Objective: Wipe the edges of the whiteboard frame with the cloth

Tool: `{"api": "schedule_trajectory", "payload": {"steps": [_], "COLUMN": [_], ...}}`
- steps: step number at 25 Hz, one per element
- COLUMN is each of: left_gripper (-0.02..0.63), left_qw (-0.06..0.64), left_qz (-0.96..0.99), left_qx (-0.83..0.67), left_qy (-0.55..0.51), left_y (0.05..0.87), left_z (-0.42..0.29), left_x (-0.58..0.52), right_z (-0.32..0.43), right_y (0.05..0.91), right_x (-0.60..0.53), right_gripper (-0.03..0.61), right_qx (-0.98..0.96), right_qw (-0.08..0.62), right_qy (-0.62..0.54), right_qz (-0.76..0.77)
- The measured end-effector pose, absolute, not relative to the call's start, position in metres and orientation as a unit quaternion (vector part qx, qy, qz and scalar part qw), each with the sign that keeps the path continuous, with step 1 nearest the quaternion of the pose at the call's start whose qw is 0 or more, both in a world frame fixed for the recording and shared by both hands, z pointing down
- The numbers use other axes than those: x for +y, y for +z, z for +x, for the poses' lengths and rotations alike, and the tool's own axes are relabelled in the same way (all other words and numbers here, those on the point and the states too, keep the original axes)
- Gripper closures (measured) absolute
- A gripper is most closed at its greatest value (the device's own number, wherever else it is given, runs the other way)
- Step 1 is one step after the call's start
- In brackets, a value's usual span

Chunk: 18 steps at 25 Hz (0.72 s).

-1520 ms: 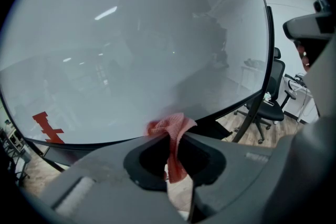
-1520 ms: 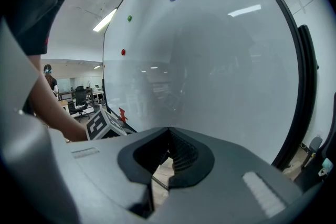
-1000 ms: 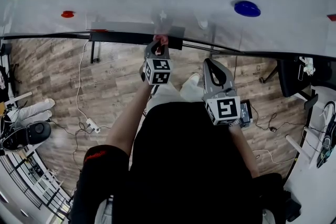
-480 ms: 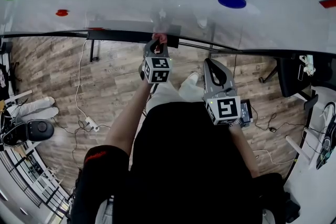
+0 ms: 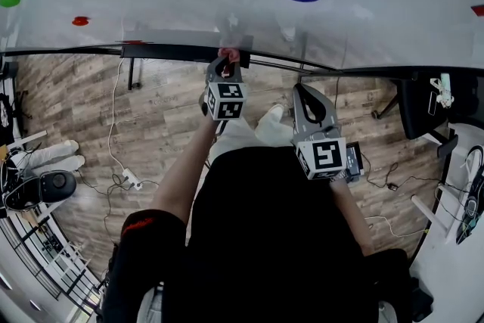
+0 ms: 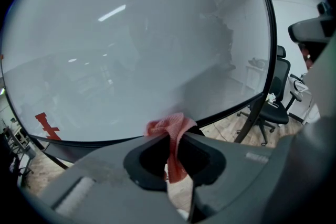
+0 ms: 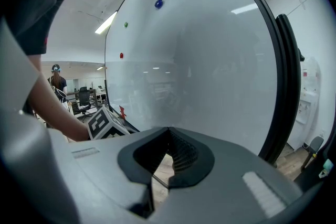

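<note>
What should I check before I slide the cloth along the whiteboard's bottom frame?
1. Is the cloth clamped in the left gripper? Ok, the jaws are shut on it.
2. Is the cloth against the whiteboard frame? Ok, it sits at the bottom edge.
3. Is the right gripper apart from the whiteboard frame? Ok, and it is shut and empty.
4. Does enough cloth stick out past the jaw tips? Ok.
5. Is there dirt left on the frame? Cannot tell.

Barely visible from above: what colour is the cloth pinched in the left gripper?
The cloth is pinkish red, clearest in the left gripper view.
</note>
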State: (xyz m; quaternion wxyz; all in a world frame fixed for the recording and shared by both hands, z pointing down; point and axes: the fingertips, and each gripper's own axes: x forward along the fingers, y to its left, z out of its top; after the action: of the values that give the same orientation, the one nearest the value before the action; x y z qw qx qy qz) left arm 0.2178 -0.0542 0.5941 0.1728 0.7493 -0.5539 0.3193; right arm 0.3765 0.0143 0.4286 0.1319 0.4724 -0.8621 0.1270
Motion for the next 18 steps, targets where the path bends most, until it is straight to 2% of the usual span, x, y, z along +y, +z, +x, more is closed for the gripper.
{"api": "schedule_trajectory", "payload": {"steps": [18], "left_gripper": [0.571], "left_qw": [0.17], "left_qz": [0.75], "left_qx": [-0.55], "left_qy": [0.324], "left_y": [0.596], "left_z": [0.243], "left_x": [-0.052], "right_z": [0.394], "right_y": [0.434], "right_x": [0.018], "right_gripper": [0.577], "right_qx": [-0.864], "right_qw": [0.13], "right_qy": [0.133], "right_qz": [0.468]}}
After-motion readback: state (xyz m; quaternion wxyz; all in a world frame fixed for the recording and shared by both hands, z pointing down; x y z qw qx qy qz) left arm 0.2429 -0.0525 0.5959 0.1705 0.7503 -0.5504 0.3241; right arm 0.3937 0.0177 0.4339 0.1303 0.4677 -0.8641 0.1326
